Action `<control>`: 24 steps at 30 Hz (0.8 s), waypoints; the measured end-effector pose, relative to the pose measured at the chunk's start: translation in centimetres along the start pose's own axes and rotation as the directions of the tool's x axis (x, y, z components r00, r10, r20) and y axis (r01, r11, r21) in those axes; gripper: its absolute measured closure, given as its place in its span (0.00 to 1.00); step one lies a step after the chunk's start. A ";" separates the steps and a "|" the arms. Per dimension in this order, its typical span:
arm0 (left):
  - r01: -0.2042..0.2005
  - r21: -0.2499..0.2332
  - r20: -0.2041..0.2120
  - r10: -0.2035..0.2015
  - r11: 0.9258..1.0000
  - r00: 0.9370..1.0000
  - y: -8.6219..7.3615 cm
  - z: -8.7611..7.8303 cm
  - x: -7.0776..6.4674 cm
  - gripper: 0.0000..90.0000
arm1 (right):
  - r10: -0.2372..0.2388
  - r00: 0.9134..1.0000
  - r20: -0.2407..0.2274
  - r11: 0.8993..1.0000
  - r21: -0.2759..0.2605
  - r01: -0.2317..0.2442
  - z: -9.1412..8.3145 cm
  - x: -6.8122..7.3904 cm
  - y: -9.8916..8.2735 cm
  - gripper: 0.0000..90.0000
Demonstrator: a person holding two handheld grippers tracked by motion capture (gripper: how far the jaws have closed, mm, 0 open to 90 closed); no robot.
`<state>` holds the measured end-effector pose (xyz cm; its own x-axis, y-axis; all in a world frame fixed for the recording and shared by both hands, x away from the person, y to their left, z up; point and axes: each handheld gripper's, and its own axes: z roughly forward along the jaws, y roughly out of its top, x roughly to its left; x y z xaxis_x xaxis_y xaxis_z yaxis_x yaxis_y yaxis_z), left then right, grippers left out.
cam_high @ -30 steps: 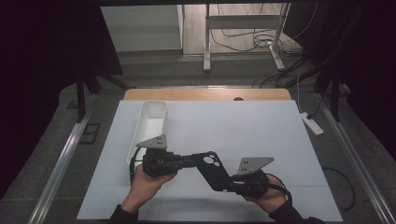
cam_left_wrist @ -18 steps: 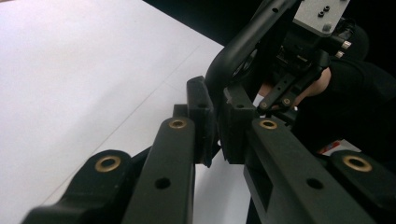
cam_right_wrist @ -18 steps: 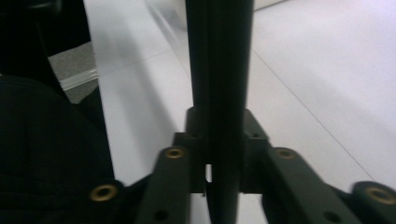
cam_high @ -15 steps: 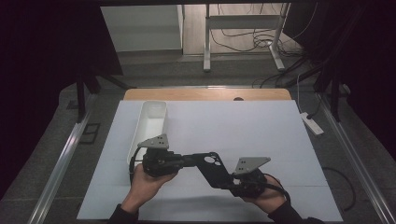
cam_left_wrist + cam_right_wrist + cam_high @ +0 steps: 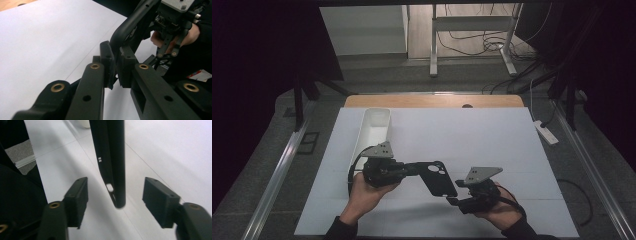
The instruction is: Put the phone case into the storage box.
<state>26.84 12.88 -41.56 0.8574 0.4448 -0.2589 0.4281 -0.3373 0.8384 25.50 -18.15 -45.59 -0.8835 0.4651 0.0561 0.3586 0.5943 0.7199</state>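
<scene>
Our left claw [image 5: 412, 169] is clamped on one end of the black phone case [image 5: 438, 178], its pads [image 5: 108, 60] pressed tight against the case's rim in the left gripper view, and it carries the case just above the worktop [image 5: 472, 135] near the middle of the front edge. Our right claw [image 5: 453, 200] sits at the case's other end with its jaws apart; they have just been opening, and in the right gripper view the case [image 5: 110, 157] hangs edge-on between the two pads [image 5: 79, 195] with clear space on either side, touching neither. From above, the case stretches slantwise between the two claws, its camera cut-out towards the left one, and the grey three-cornered plates top both tools. Our left hand [image 5: 362, 192] and right hand [image 5: 499, 210] come in over the front edge of the worktop. Further out, a long white tray [image 5: 373, 131] lies along the left side, running towards the far left corner, well apart from the case
</scene>
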 end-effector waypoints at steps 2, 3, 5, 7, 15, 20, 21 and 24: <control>-0.001 0.001 -0.002 0.001 1.000 1.000 0.0 -0.1 0.1 0.93 | 0.003 1.000 0.005 1.000 -0.001 -0.003 -0.1 0.0 0.0 0.39; -0.005 0.005 -0.005 0.005 1.000 1.000 0.1 -0.2 0.2 0.93 | 0.008 1.000 0.011 1.000 0.002 -0.008 -0.2 -0.1 -0.1 0.37; -0.011 0.014 -0.015 0.011 1.000 1.000 0.2 -0.2 0.4 0.93 | 0.017 1.000 0.025 1.000 0.009 -0.017 -0.5 -0.2 -0.2 0.33; -0.012 0.019 -0.020 0.012 1.000 1.000 0.2 -0.3 0.5 0.93 | 0.023 0.999 0.036 1.000 0.004 -0.023 -0.8 -0.2 -0.3 0.29; -0.001 0.020 -0.040 0.001 1.000 0.999 0.4 -1.0 1.2 0.93 | 0.074 0.993 0.090 0.997 0.014 -0.075 -1.6 -1.0 -0.9 0.18; 0.007 0.024 -0.049 -0.006 1.000 0.999 0.5 -1.4 1.7 0.93 | 0.105 0.989 0.108 0.994 0.020 -0.108 -2.2 -1.6 -1.3 0.12; 0.010 0.026 -0.049 -0.008 1.000 0.999 0.6 -1.4 1.8 0.93 | 0.110 0.988 0.110 0.993 0.019 -0.112 -2.3 -1.7 -1.4 0.11; 0.012 0.035 -0.059 -0.009 0.999 0.998 0.7 -1.6 2.1 0.93 | 0.126 0.984 0.126 0.992 0.010 -0.129 -2.8 -1.9 -1.8 0.08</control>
<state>28.52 14.91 -40.80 0.8350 0.4960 -0.2381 0.4477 -0.3609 0.8181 25.65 -21.98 -45.06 -0.7860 0.6155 0.0588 0.4723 0.5363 0.6995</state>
